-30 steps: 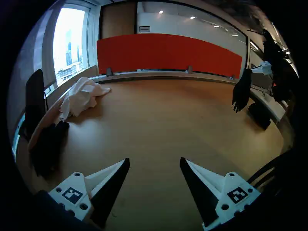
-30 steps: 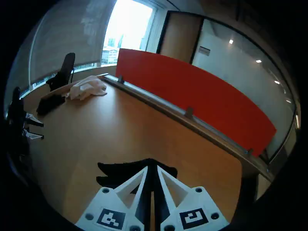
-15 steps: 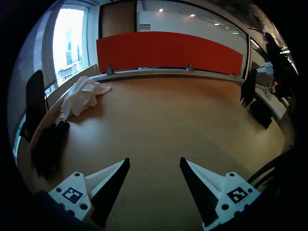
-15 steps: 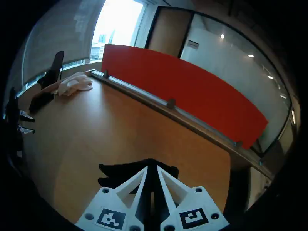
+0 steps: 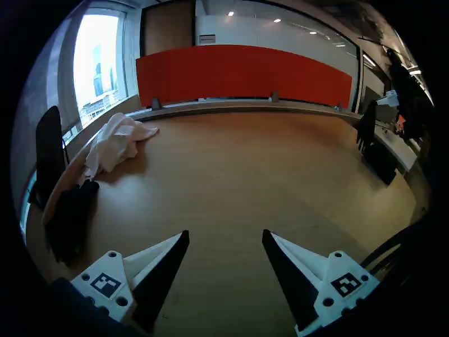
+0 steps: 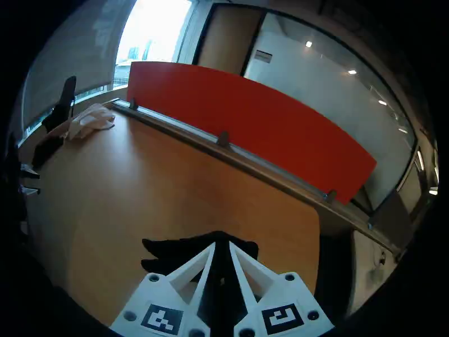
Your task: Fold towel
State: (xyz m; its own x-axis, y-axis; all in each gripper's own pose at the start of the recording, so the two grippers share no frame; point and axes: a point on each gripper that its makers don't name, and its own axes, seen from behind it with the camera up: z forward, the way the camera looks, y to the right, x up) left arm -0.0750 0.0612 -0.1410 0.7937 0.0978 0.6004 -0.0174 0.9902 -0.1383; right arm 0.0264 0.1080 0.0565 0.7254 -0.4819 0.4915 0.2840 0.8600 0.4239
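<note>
A crumpled white towel [image 5: 115, 143] lies at the far left of the wooden table [image 5: 236, 168], near the window; the right gripper view has the towel [image 6: 90, 119] far off at the upper left. My left gripper [image 5: 224, 233] hovers open over bare wood, nothing between its fingers. My right gripper [image 6: 223, 247] is shut on a black cloth [image 6: 168, 253] that sticks out around its fingertips. In the left gripper view that black cloth [image 5: 367, 124] hangs at the table's far right edge.
A dark heap of cloth [image 5: 70, 219] sits at the table's left edge, in front of the towel. A red divider panel [image 5: 241, 70] runs along the back edge. A black chair [image 5: 47, 146] stands by the window.
The right gripper view has swung rightward, so the white towel slid toward its left edge. In the left gripper view the hanging black cloth has drawn farther right. The left gripper barely moved.
</note>
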